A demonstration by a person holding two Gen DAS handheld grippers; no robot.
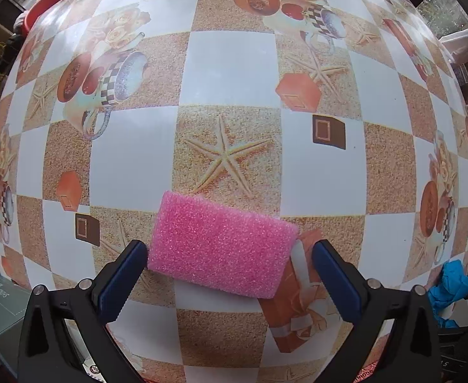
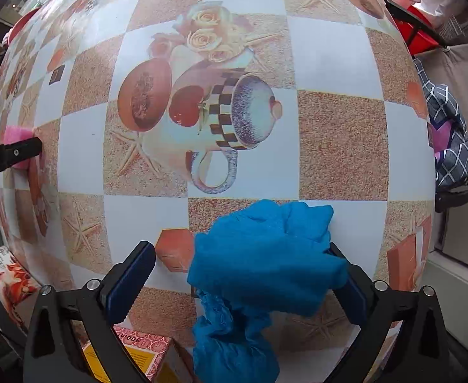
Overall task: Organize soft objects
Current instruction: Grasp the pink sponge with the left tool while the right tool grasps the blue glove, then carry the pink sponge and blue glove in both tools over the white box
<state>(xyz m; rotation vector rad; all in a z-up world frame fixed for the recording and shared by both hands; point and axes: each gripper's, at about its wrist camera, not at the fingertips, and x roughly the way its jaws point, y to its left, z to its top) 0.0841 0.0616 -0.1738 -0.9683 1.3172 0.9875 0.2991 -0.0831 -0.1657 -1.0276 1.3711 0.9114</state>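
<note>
Pink foam sponge (image 1: 222,244) — coarse, glittery, rectangular — flat on the counter (image 1: 234,70), lying between the spread jaws of the left hand-held gripper (image 1: 229,282), apparently clear of both pads. Further right, crumpled blue cloth (image 2: 265,265) draped over the counter edge, within the wide-open right hand-held gripper (image 2: 243,284), bunched against its right pad, unpinched. Red box (image 2: 141,348) below: lettering too partial to read.

Soft, even daylight fills both views, with windows showing at the top corners. Pale glare washes the bench (image 1: 234,70) near its far left corner. Shadows are faint. Fisheye distortion bulges the checked pattern and darkens the picture corners; focus stays sharp centrally.
</note>
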